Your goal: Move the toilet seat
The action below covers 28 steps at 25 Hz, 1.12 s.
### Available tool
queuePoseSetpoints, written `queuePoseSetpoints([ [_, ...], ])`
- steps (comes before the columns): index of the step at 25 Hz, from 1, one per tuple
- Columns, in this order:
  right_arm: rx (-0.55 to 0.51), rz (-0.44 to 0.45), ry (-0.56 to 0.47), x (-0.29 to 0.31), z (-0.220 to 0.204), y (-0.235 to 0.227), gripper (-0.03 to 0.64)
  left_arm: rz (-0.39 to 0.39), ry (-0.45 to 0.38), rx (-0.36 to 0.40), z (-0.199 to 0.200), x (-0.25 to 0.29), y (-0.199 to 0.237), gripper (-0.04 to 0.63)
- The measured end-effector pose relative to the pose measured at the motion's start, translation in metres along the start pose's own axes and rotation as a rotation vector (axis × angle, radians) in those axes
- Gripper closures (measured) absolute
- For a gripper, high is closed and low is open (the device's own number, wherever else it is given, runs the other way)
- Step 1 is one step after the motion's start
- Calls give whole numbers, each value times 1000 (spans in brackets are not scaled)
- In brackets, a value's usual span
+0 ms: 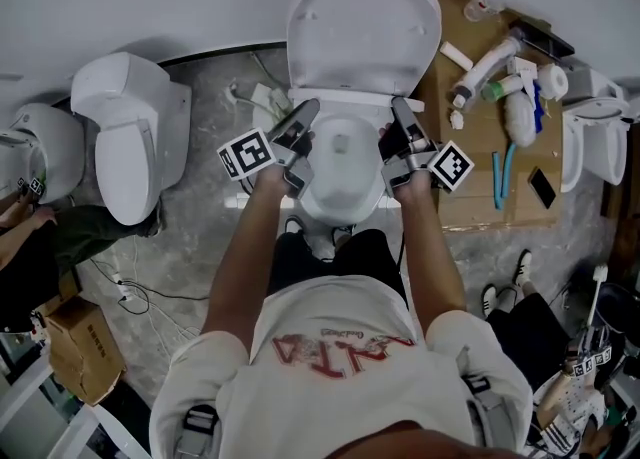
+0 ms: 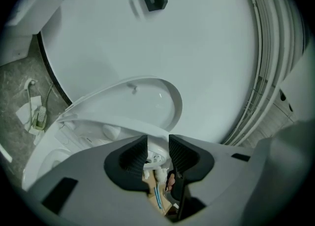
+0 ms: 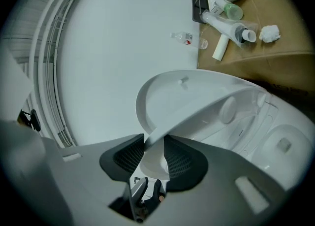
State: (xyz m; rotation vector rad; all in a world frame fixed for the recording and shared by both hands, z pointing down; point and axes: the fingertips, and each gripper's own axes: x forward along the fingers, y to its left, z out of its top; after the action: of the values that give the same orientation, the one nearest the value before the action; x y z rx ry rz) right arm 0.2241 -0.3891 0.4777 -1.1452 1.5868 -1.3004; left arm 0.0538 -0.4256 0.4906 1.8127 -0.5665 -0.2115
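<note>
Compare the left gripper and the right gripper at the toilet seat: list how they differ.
The right gripper has its fingers closed on the toilet seat, whose rim runs between them. The left gripper has its fingers apart with an open gap, pressing on nothing. In the head view the left gripper is at the toilet's left side, the right gripper at its right. Both point toward the raised lid.
</note>
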Motion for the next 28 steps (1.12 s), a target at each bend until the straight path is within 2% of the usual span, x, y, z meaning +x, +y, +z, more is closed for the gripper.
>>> queuePoseSetpoints([
  [6, 0, -4, 12, 22, 14, 2, 488, 15, -7, 40, 7, 12, -7, 479],
  [9, 7, -3, 8, 33, 24, 1, 488, 29, -24, 86, 9, 13, -15, 545],
  [11, 14, -4, 2, 40, 30, -1, 488, 36, -30, 131, 11, 13, -20, 559],
  [16, 24, -3, -10, 60, 45, -4, 486, 51, -49, 241, 23, 12, -33, 571],
  [21, 14, -22, -1, 77, 51, -1, 482, 85, -16, 349, 25, 8, -36, 574],
  [28, 16, -43, 0, 94, 61, 2, 479, 97, -3, 381, 14, -3, -36, 574],
])
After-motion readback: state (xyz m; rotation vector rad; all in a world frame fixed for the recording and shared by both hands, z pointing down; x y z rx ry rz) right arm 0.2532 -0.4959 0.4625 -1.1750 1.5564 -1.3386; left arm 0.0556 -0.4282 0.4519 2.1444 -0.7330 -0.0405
